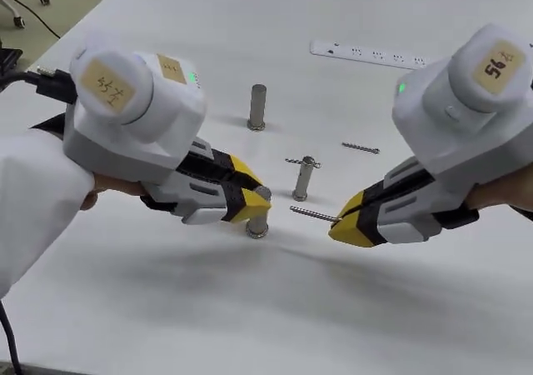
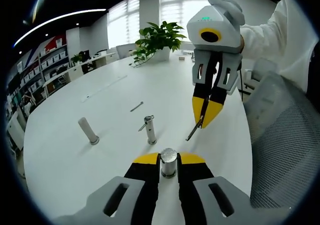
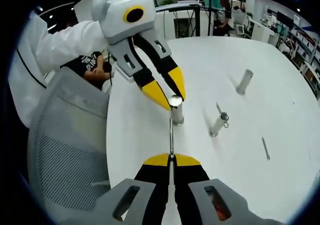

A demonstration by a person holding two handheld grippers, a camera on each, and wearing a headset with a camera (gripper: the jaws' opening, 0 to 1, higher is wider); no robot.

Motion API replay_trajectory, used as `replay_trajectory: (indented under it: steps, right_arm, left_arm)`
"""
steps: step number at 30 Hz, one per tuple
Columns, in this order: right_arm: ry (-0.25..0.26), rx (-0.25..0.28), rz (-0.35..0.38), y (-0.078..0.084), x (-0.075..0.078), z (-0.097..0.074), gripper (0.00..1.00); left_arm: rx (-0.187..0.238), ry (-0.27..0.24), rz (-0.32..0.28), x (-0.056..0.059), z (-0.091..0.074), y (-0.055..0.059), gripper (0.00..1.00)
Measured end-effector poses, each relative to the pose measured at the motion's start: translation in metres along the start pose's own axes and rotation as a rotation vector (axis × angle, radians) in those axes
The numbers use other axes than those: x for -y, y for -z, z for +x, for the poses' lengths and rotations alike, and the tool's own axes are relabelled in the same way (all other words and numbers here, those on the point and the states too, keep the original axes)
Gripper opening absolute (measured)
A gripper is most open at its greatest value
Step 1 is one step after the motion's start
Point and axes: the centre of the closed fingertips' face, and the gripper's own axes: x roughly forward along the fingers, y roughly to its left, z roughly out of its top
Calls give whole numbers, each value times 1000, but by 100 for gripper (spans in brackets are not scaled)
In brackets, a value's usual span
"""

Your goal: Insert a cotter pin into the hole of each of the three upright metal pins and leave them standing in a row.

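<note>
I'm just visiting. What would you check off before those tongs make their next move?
1. Left tongs clamp the near pin: ok.
2. Right tongs grip the held cotter pin: ok.
3. Its tip level with the near pin's hole: cannot tell, hole not visible.
4. Middle pin carries an inserted cotter pin: ok.
5. Spare cotter pin lies ready for the far pin: ok.

3 pins (image 1: 257, 107) stand upright in a row (middle one (image 1: 304, 179) carries a cotter pin (image 1: 301, 162)), a loose cotter pin (image 1: 360, 147) nearby.
</note>
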Motion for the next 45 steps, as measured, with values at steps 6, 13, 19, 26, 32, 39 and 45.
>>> replay_trajectory:
  steps: [6, 13, 19, 26, 32, 39, 45]
  right_arm:
    - [-2, 2, -9, -5, 2, 4, 0]
    - [7, 1, -34, -7, 7, 7, 0]
    - [6, -5, -41, -10, 10, 11, 0]
    - [2, -2, -59, -12, 9, 14, 0]
    - [6, 5, -63, -17, 11, 17, 0]
    - [15, 15, -49, -17, 14, 20, 0]
    - [15, 33, -65, -27, 10, 23, 0]
  left_arm:
    - [13, -4, -28, 1, 0, 0, 10]
    - [19, -13, -50, 3, -1, 0, 10]
    - [14, -33, -61, 5, -1, -1, 10]
    - [21, -40, -75, 6, 0, -3, 10]
    - [13, -43, -70, 6, 1, -2, 10]
    - [14, -42, -66, 3, 0, -1, 10]
    - [8, -47, -62, 1, 0, 0, 10]
